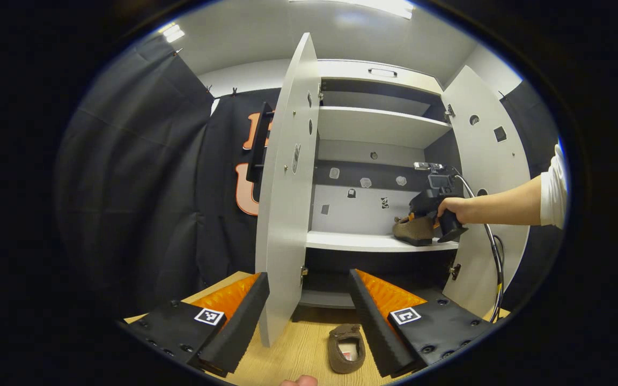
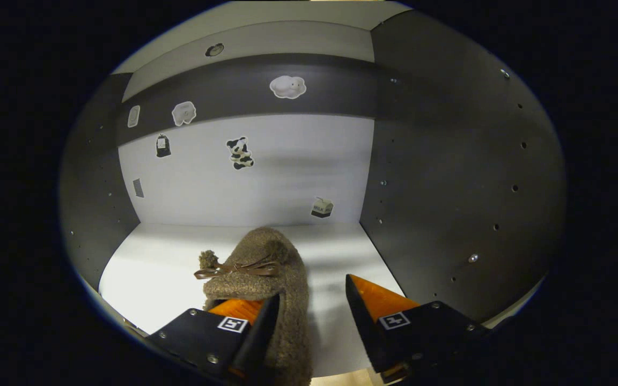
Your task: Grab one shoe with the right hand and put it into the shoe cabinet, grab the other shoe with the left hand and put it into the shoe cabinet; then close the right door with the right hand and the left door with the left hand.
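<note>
**First shoe on the shelf, second waits on the floor**

In the right gripper view, the right gripper [image 2: 309, 316] has its fingers spread apart. The fuzzy brown shoe [image 2: 266, 279] lies between them, against the left finger [image 2: 258, 335], while the right finger [image 2: 365, 313] stands clear of it with bare shelf in the gap, so the grasp looks released and not clenched. The shoe rests on the white middle shelf [image 2: 153, 257], toe pointing to the far wall, near the cabinet's right side panel [image 2: 448, 177]. That placement leaves the left part of the shelf free, likely for its mate.

In the left gripper view, the left gripper [image 1: 309, 300] also has its fingers wide open, holding nothing. It hangs low in front of the shoe cabinet [image 1: 379, 126], and the second shoe [image 1: 346, 348] lies on the wooden floor [image 1: 298, 354] between the fingers, opening upward, just near of the cabinet's foot. Aimed this way, the gripper seems set to drop onto that shoe next.

Farther off, a hand [image 1: 451, 206] holds the right gripper at the shelf. Both doors stand swung out: the left door [image 1: 287, 203] edge-on just beside the left fingers, the right door [image 1: 488, 177] behind the reaching forearm. They must stay open until both shoes are in.
</note>
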{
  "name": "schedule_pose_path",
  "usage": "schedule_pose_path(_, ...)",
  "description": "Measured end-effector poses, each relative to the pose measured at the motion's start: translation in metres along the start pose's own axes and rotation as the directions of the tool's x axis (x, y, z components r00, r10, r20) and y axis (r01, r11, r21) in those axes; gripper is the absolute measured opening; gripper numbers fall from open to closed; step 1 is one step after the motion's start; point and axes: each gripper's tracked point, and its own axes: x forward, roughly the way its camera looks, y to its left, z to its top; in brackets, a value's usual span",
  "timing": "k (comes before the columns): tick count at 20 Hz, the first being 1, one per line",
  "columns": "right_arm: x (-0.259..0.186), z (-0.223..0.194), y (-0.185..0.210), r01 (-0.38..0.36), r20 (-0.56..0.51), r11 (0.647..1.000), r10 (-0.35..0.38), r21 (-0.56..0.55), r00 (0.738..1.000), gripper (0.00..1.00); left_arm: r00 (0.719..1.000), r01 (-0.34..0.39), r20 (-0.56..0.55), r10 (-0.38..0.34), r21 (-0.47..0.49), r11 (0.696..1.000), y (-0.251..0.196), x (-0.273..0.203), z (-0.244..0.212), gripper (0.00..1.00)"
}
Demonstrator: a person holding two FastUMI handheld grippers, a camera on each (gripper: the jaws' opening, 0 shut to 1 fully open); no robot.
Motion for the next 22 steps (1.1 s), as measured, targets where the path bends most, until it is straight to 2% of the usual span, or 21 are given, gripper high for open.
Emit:
schedule_pose_path(3, -0.014, 0.005, -0.003, -0.014, 0.017, 1.0, 0.014, -0.026, 1.0, 0.87, 1.0, 0.009, 0.005, -0.009, -0.009, 1.0, -0.003, 0.002, 0.001, 0.99)
schedule_pose_path(4, -0.02, 0.006, -0.002, -0.021, 0.021, 0.999, 0.022, -0.035, 1.0, 0.9, 1.0, 0.013, 0.007, -0.013, -0.013, 1.0, -0.003, 0.001, 0.001, 0.96)
schedule_pose_path(5, -0.027, 0.007, -0.002, -0.028, 0.033, 0.998, 0.03, -0.051, 0.999, 0.91, 1.0, 0.018, 0.008, -0.017, -0.017, 1.0, -0.004, 0.002, 0.001, 0.99)
schedule_pose_path(6, -0.034, 0.01, -0.001, -0.034, 0.049, 0.997, 0.037, -0.073, 0.998, 0.92, 1.0, 0.022, 0.008, -0.022, -0.022, 1.0, -0.006, 0.002, 0.001, 0.97)
schedule_pose_path(8, -0.054, 0.02, 0.003, -0.047, 0.102, 0.993, 0.058, -0.108, 0.993, 0.92, 1.0, 0.031, 0.007, -0.031, -0.027, 0.999, -0.008, 0.002, 0.0, 0.99)
schedule_pose_path(10, -0.077, 0.032, 0.008, -0.064, 0.157, 0.991, 0.083, -0.117, 0.984, 0.93, 0.999, 0.038, 0.007, -0.038, -0.029, 0.999, -0.01, 0.002, 0.001, 0.96)
schedule_pose_path(12, -0.102, 0.041, 0.015, -0.092, 0.203, 0.988, 0.116, -0.127, 0.972, 0.93, 0.999, 0.044, 0.005, -0.044, -0.028, 0.999, -0.011, 0.002, 0.0, 0.99)
schedule_pose_path(15, -0.147, 0.05, 0.024, -0.137, 0.271, 0.981, 0.17, -0.136, 0.947, 0.94, 0.999, 0.052, 0.002, -0.052, -0.021, 0.998, -0.014, 0.002, 0.0, 0.96)
schedule_pose_path(19, -0.22, 0.061, 0.025, -0.197, 0.39, 0.973, 0.227, -0.116, 0.892, 0.94, 0.998, 0.066, -0.005, -0.066, -0.011, 0.998, -0.018, 0.001, -0.002, 0.96)
schedule_pose_path(22, -0.267, 0.043, 0.018, -0.213, 0.455, 0.967, 0.252, -0.137, 0.854, 0.94, 0.996, 0.086, -0.01, -0.086, -0.015, 0.996, -0.026, 0.002, -0.003, 0.99)
